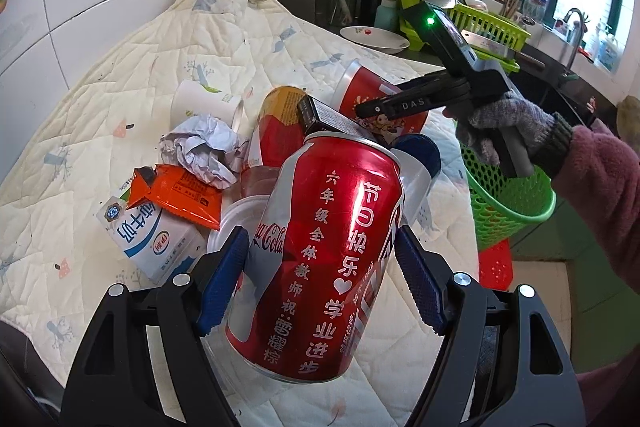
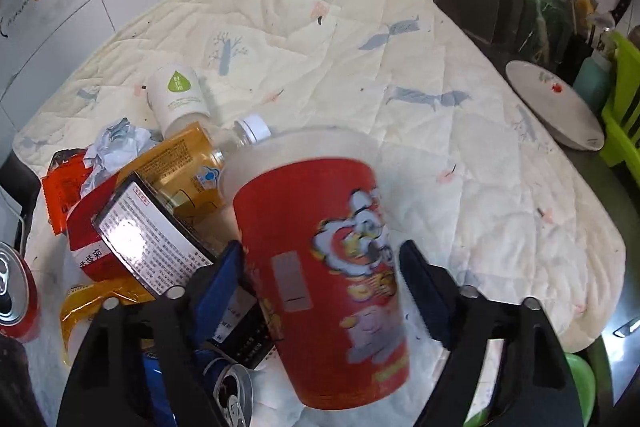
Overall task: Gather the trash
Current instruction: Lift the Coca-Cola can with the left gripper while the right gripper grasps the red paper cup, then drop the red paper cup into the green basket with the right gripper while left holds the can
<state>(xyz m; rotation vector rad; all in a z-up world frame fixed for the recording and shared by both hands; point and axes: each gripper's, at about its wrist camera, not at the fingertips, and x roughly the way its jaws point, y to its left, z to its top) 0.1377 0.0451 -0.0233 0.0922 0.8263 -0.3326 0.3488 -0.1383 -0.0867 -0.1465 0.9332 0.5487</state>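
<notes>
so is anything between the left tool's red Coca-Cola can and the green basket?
Yes. From the left wrist view, the right tool and its gloved hand sit over the red printed paper cup, in front of the green mesh plastic basket. The red Coca-Cola can would have to pass them.

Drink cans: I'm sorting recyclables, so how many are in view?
2. A red cola can is held in the left hand-held gripper, and a blue can lies beside the red cup. Other trash may hide more.
</notes>
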